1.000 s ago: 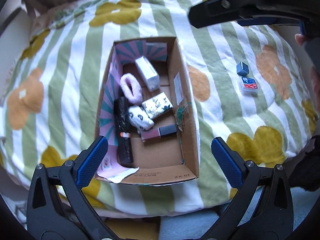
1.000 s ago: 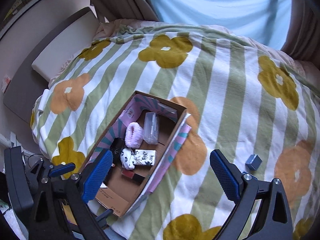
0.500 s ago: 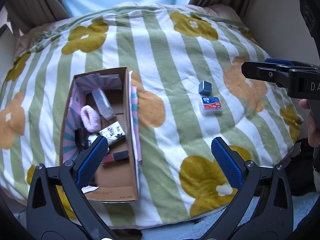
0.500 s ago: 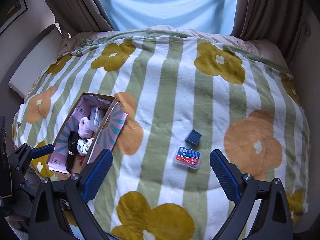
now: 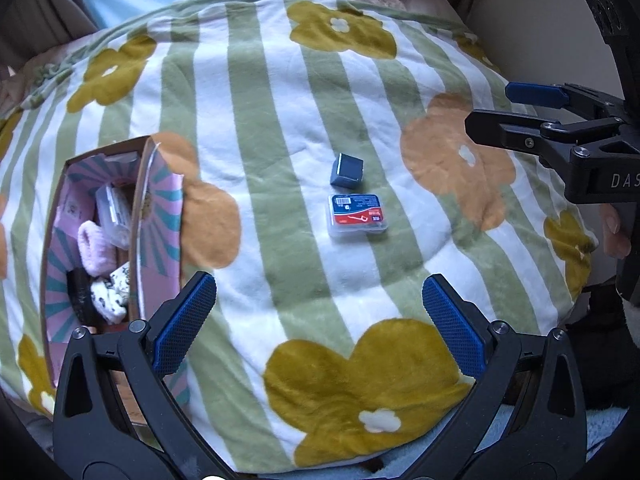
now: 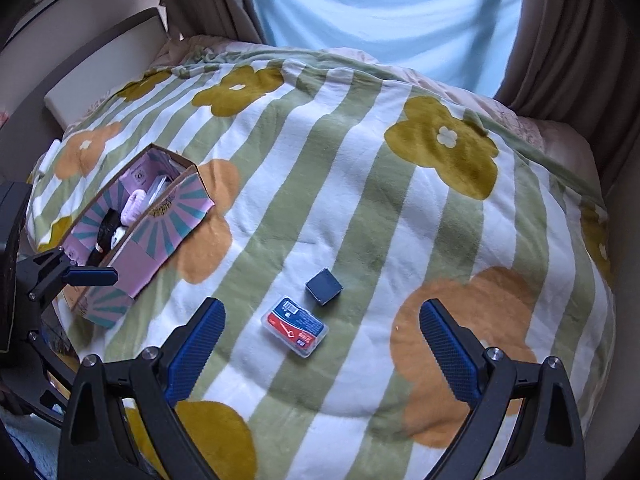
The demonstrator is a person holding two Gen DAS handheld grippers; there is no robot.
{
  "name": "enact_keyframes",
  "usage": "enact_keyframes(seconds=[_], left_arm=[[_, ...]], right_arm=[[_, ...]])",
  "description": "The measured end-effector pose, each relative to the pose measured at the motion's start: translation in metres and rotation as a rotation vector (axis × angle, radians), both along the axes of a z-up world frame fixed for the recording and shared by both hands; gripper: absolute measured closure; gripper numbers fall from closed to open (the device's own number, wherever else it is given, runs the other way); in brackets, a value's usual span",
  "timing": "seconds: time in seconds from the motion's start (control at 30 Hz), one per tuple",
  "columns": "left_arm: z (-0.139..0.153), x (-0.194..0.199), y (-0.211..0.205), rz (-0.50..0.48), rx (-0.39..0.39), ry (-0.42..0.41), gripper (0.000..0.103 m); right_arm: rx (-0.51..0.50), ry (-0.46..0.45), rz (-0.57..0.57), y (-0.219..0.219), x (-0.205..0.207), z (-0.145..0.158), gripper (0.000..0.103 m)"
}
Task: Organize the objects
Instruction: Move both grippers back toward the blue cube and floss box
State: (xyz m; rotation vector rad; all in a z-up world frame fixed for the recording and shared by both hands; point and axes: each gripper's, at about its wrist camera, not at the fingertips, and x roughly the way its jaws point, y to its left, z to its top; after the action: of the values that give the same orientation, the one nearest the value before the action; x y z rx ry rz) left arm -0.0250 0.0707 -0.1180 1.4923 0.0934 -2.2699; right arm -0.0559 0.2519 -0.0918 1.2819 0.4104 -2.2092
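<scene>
Floss-pick case [image 6: 295, 331], clear with a red and blue label, lies on my striped flower blanket [image 6: 360, 168], just beside a small dark blue box [image 6: 324, 286]. Both sit well apart from the cardboard box [image 6: 168, 224] at left. I have my left gripper [image 5: 320, 320] and right gripper [image 6: 320, 340] spread wide, holding nothing.

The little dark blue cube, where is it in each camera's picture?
Left wrist view: the cube sits on the blanket near the middle, just above the flat red-and-blue case.
Right wrist view: the cube lies centre, slightly low, up and right of the same case.
Shared landmark: the cardboard box, off to the left in both.
</scene>
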Motion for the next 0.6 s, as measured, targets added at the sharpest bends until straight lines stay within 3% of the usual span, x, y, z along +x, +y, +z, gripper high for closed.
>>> enact_keyframes(seconds=[0.27,0.4,0.6], left_arm=[[-0.086,-0.053,0.002,0.064,0.033,-0.017,0.0],[-0.125,-0.078,0.0,0.064,0.022,-0.039,0.0],[-0.163,-0.107,-0.014,0.11,-0.001,-0.064,0.0]], right_arm=[[0.044,0.01,0.208,0.004,-0.046,-0.076,0.006],[0.05,-0.027,0.284,-0.001,-0.061,-0.111,0.01],[0.071,-0.053,0.413,-0.017,-0.069,-0.149,0.016]])
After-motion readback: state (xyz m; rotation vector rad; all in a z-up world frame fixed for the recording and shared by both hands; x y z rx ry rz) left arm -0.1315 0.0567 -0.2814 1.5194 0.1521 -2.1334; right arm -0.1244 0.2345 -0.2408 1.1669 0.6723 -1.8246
